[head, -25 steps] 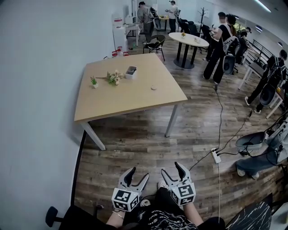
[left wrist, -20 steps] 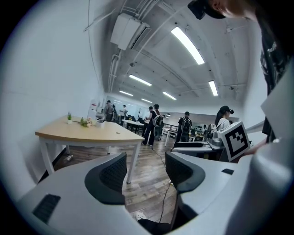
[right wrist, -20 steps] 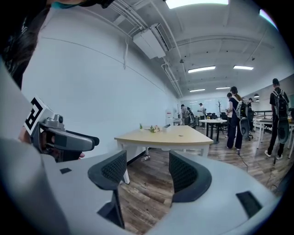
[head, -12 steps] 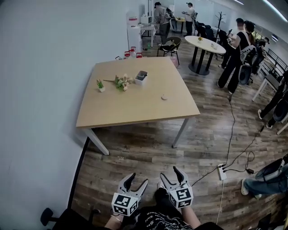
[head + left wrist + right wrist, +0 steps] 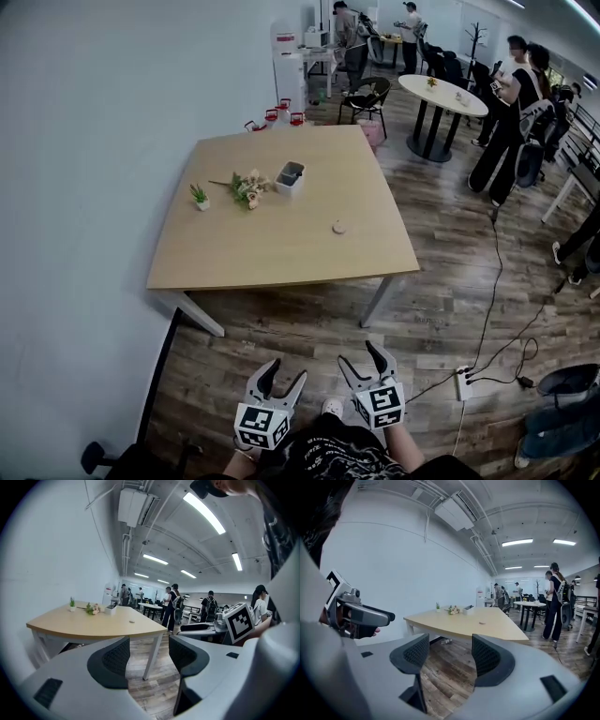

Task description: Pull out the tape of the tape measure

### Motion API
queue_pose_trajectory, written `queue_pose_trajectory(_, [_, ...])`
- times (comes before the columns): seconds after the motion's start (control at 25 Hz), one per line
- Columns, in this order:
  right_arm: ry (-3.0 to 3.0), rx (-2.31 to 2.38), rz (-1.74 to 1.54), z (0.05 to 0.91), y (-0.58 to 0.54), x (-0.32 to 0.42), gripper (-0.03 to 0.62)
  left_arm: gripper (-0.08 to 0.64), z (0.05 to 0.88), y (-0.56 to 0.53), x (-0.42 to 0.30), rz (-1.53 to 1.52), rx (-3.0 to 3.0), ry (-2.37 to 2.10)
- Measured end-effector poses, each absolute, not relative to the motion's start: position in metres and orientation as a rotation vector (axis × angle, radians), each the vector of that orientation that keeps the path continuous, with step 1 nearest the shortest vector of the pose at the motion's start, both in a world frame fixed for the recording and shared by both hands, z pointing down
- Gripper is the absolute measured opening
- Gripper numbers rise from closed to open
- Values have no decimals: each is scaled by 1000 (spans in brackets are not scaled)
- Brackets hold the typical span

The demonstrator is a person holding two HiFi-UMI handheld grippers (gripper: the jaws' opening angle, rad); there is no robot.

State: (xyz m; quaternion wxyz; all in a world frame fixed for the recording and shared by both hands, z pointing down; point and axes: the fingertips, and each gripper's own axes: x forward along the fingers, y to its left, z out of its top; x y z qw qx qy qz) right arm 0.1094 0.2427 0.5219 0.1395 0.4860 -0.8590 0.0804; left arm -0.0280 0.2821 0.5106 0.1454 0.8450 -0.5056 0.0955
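Observation:
A small round pale object, possibly the tape measure [image 5: 338,227], lies on the light wooden table [image 5: 281,253] right of its middle. It is too small to make out clearly. The same object shows as a speck in the left gripper view [image 5: 131,621] and the right gripper view [image 5: 481,623]. My left gripper [image 5: 286,372] and right gripper [image 5: 361,358] hang low over the wooden floor, well short of the table. Each is open with nothing between its jaws, as the left gripper view [image 5: 149,656] and right gripper view [image 5: 450,656] confirm.
On the table's far part stand a tiny potted plant [image 5: 200,197], a flower sprig [image 5: 246,187] and a grey box [image 5: 290,175]. A white wall runs along the left. A power strip [image 5: 461,382] with cables lies on the floor at right. People stand near a round table [image 5: 442,94].
The head view has shifted and the table now sits closer and more central. Both grippers stay low, open and empty.

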Motion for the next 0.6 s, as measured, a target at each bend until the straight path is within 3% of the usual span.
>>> queue_pose_trajectory(0.6, [-2473, 1352, 272, 538, 176, 173, 291, 265, 519, 196, 46, 266, 2441, -1431])
